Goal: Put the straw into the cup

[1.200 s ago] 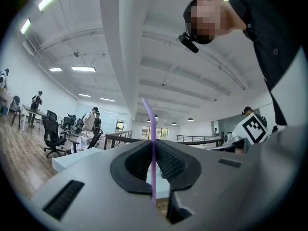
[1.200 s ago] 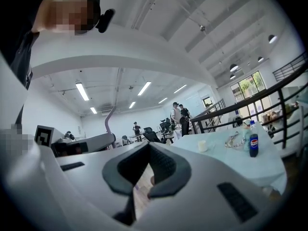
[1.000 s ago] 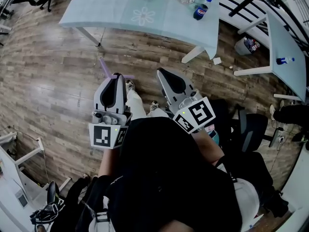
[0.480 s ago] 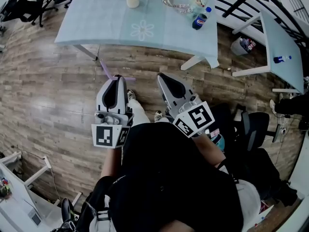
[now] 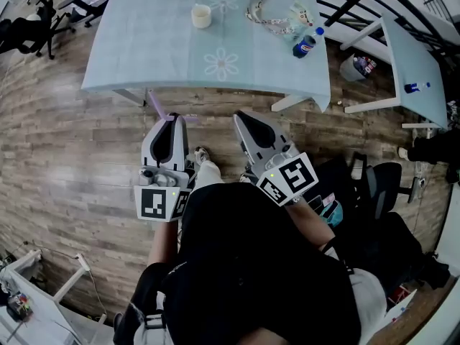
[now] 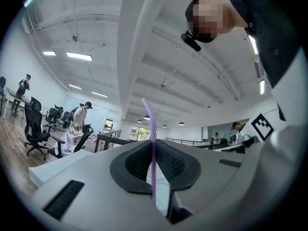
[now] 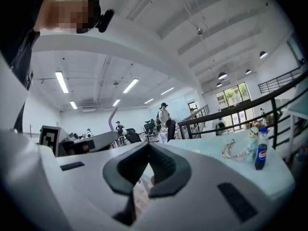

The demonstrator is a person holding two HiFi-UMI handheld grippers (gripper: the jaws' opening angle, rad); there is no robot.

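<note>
A pale cup (image 5: 202, 15) stands on the light blue table (image 5: 144, 56) far ahead of both grippers. My left gripper (image 5: 172, 118) is shut on a purple straw (image 5: 156, 102), whose upper end slants up and left past the tips, short of the table's near edge. In the left gripper view the straw (image 6: 152, 143) runs upright between the closed pads of the left gripper (image 6: 153, 150). My right gripper (image 5: 241, 116) is beside it, jaws closed with nothing in them. In the right gripper view the right gripper (image 7: 148, 145) shows its tips meeting, and the straw (image 7: 112, 117) rises at left.
A blue bottle (image 5: 305, 46) and a beaded chain (image 5: 269, 14) lie on the table's right part. A second table (image 5: 420, 63) stands at right, with a bin (image 5: 359, 67) between. Office chairs (image 5: 32, 16) are at far left. Wooden floor (image 5: 72, 149) lies below.
The table has come nearer and lower in the head view as the person walks toward it. Both grippers travel forward together, the left still holding the straw.
</note>
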